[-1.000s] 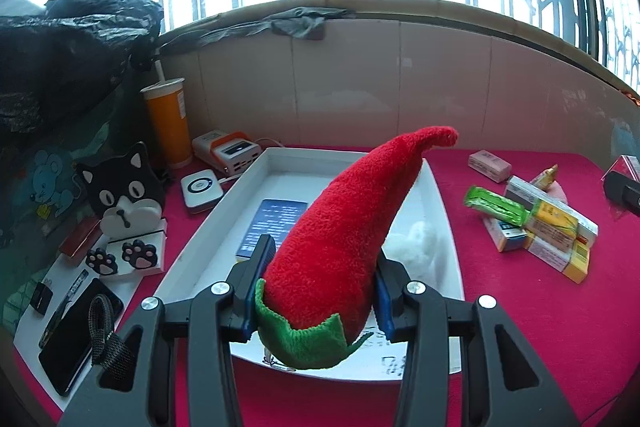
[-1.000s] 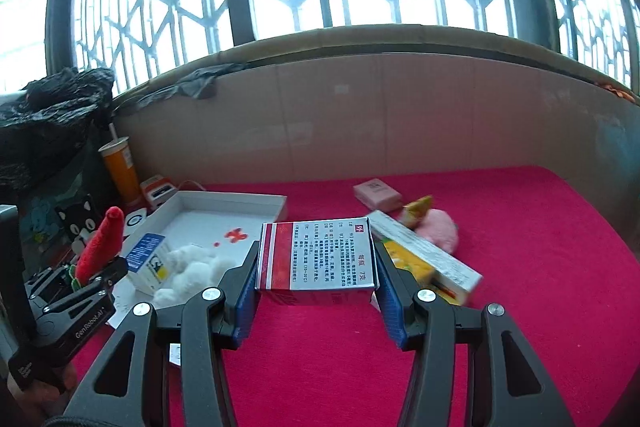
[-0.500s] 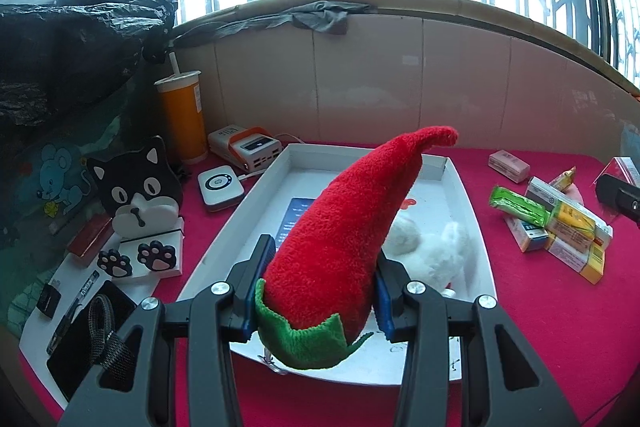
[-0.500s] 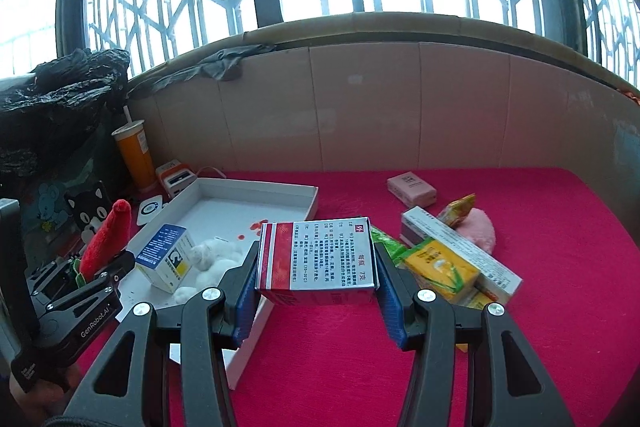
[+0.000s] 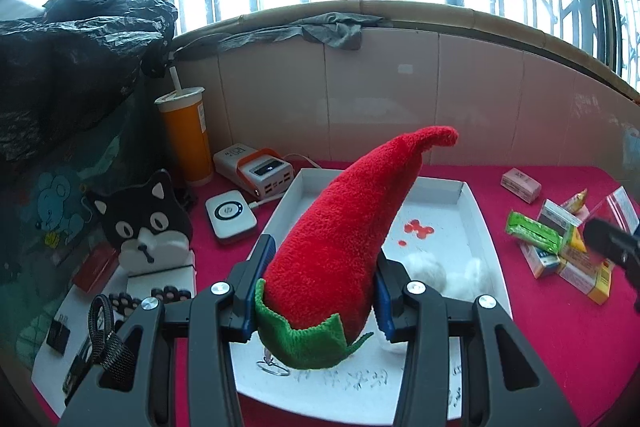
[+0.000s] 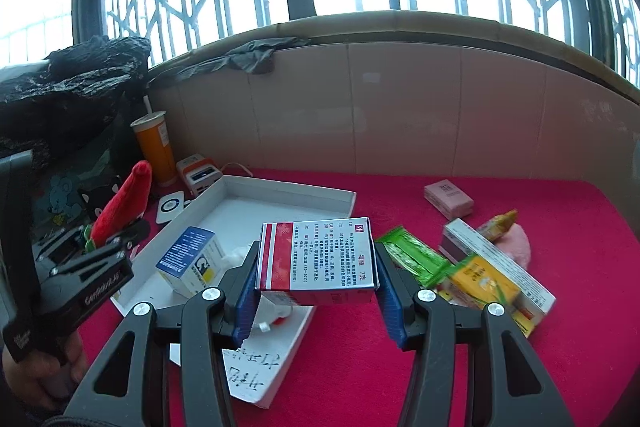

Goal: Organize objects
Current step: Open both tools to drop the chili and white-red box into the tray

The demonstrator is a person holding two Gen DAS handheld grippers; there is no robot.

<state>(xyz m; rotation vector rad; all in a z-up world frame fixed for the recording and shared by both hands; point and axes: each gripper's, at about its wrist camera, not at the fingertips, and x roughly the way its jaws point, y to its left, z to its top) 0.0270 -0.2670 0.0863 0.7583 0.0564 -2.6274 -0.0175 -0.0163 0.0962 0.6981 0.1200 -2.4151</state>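
Observation:
My left gripper (image 5: 322, 291) is shut on a red plush chili with a green cap (image 5: 344, 227), held tip-up over the near end of the white tray (image 5: 486, 227). Seen from the right wrist, that same plush chili (image 6: 122, 201) rises out of the left gripper (image 6: 104, 247) at the left edge. My right gripper (image 6: 316, 297) is shut on a red-and-white medicine box (image 6: 318, 259), held above the tray's right rim (image 6: 304, 189). Inside the tray stand a blue-and-white box (image 6: 190, 261) and white cotton balls (image 5: 448, 269).
A pile of boxes and green and yellow packets (image 6: 472, 267) lies on the red cloth right of the tray, with a pink box (image 6: 448, 197) behind. An orange cup (image 5: 186, 139), power banks (image 5: 256, 173) and a black cat holder (image 5: 146, 227) stand left. A hand (image 6: 44, 375) grips the left tool.
Both grippers have drifted leftward with their loads held, so the tray now sits further right in each view. The blue-and-white box has passed behind the chili in the left view.

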